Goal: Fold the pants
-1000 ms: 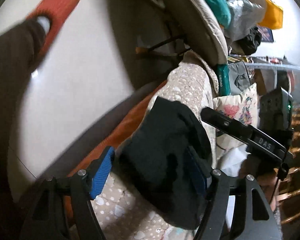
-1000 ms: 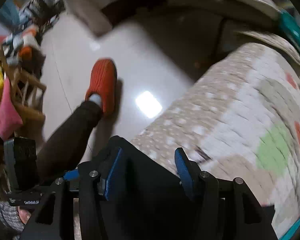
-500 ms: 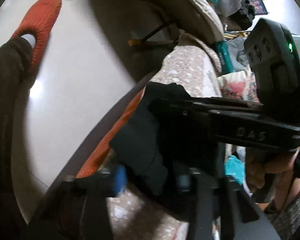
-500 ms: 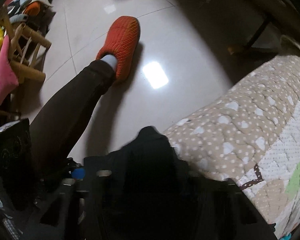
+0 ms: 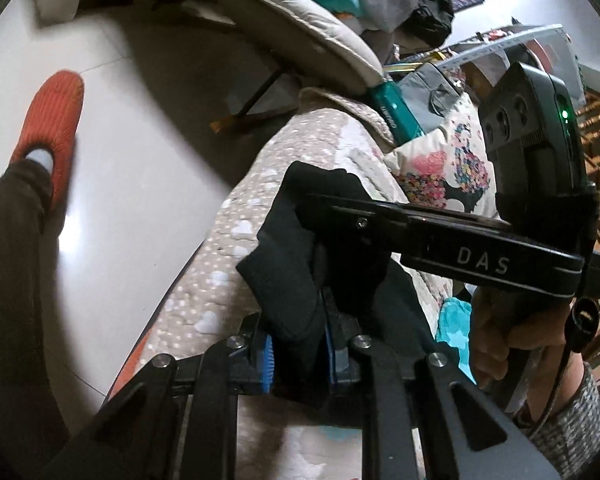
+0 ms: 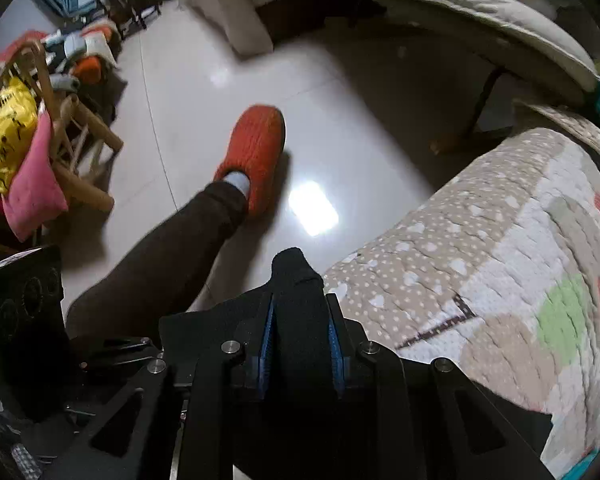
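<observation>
The black pants (image 5: 288, 264) lie bunched at the edge of a heart-dotted quilt (image 5: 236, 240). My left gripper (image 5: 299, 356) has a thick fold of the black cloth between its blue pads, and its jaws are closing on it. The right tool's black housing (image 5: 480, 256) crosses the left wrist view, its tip buried in the same cloth. In the right wrist view the right gripper (image 6: 300, 340) squeezes another bunch of the pants (image 6: 296, 276), with its jaws also closing. The rest of the pants is hidden below both tools.
A person's dark-trousered leg (image 6: 172, 256) and orange slipper (image 6: 256, 152) stand on the glossy tile floor beside the quilt (image 6: 500, 264). A wooden chair with yellow and pink items (image 6: 28, 152) stands at left. Cushions and bags (image 5: 308, 40) pile up behind.
Both grippers went from wide around the black cloth to pinched on it, and the cloth has risen off the quilt. The right tool swung across the left wrist view.
</observation>
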Tool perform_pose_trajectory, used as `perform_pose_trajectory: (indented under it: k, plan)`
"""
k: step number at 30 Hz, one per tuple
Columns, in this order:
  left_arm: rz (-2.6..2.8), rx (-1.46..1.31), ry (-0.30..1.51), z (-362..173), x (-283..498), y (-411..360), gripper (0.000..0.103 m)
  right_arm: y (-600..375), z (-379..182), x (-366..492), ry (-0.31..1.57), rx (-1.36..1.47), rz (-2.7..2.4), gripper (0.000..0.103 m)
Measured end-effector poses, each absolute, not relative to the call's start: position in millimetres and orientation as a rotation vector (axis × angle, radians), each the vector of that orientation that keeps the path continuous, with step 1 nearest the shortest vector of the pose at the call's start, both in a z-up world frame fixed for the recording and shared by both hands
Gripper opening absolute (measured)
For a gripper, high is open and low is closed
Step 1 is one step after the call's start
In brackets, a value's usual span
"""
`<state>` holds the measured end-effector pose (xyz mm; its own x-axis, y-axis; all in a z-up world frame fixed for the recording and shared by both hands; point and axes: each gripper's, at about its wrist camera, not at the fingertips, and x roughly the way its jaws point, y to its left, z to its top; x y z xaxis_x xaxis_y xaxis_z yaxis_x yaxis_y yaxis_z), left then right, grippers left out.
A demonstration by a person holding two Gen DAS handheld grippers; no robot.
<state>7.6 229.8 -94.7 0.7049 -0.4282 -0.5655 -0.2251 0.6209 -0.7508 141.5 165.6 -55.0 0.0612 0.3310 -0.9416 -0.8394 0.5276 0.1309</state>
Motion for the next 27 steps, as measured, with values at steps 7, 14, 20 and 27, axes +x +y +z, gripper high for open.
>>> perform_pose_trajectory:
  k: [7,14,20,27]
  plan:
    - [-0.137,-0.794,0.825,-66.2,17.0,201.1,0.018,122.5,-31.7,140.3,1.151,-0.390,0.936,0.026]
    - [-0.147,-0.666,0.867,-50.9,26.8,161.3,0.018,77.2,-24.3,141.4,1.127,-0.287,0.912,0.026]
    - [-0.171,-0.586,0.912,-44.2,32.8,121.9,0.018,26.8,-28.3,144.8,1.121,-0.181,0.893,0.026]
    - [-0.201,-0.490,0.970,-45.2,45.3,65.2,0.018,-39.6,-43.7,144.9,1.128,-0.048,0.835,0.026]
